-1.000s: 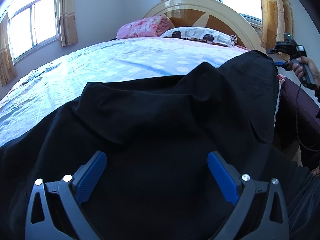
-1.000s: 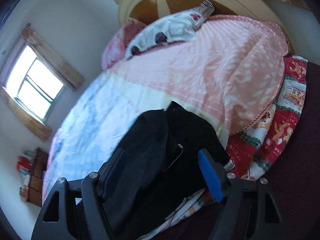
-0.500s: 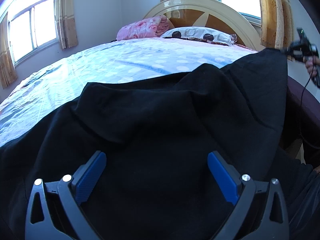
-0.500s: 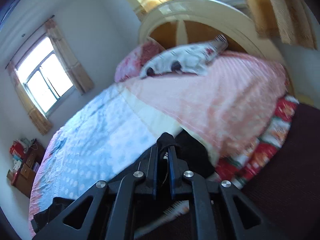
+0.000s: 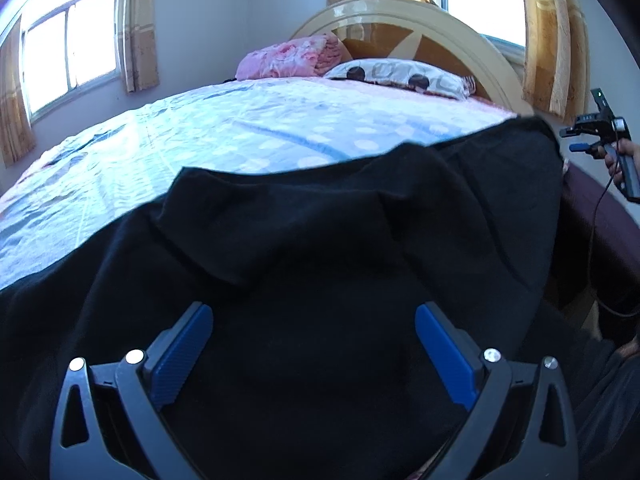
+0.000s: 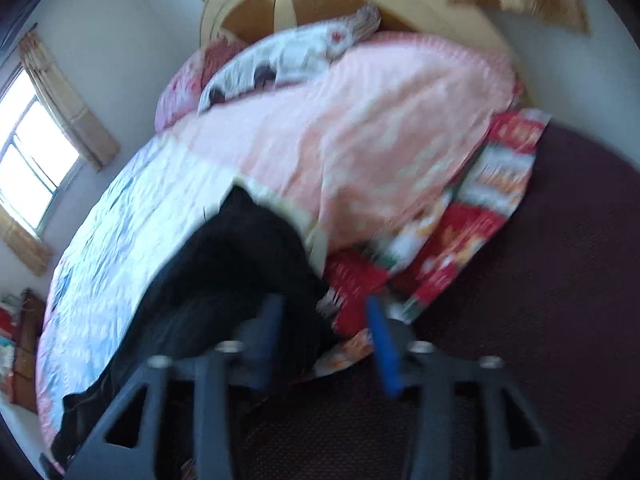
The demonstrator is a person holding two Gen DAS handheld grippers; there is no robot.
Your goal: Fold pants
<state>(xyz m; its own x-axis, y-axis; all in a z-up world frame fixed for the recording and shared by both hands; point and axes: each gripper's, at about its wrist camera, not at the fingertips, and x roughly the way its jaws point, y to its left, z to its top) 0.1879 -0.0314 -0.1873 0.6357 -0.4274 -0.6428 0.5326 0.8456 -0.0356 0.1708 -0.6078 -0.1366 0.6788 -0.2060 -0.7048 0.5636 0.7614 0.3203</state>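
Note:
Black pants (image 5: 320,264) lie spread along the near edge of the bed, filling the lower part of the left wrist view. My left gripper (image 5: 314,320) is open and hovers just over the cloth, which passes between its blue pads. The pants also show in the right wrist view (image 6: 240,264), lying lengthwise on the blue bedspread. My right gripper (image 6: 324,324) is open and empty, above the pants' end at the bed's side edge. The right gripper shows in the left wrist view (image 5: 600,136), held in a hand beyond the pants' far end.
The bed has a blue dotted bedspread (image 5: 240,136), a pink blanket (image 6: 360,132), pillows (image 5: 400,72) and a curved headboard (image 5: 400,16). A red patterned sheet (image 6: 460,216) hangs at the side over a dark maroon bed side (image 6: 560,280). Windows with curtains are at left (image 5: 72,48).
My right gripper was shut on the pants' end half a second ago. It has opened, let go and pulled back, and the far end of the pants has dropped onto the bed.

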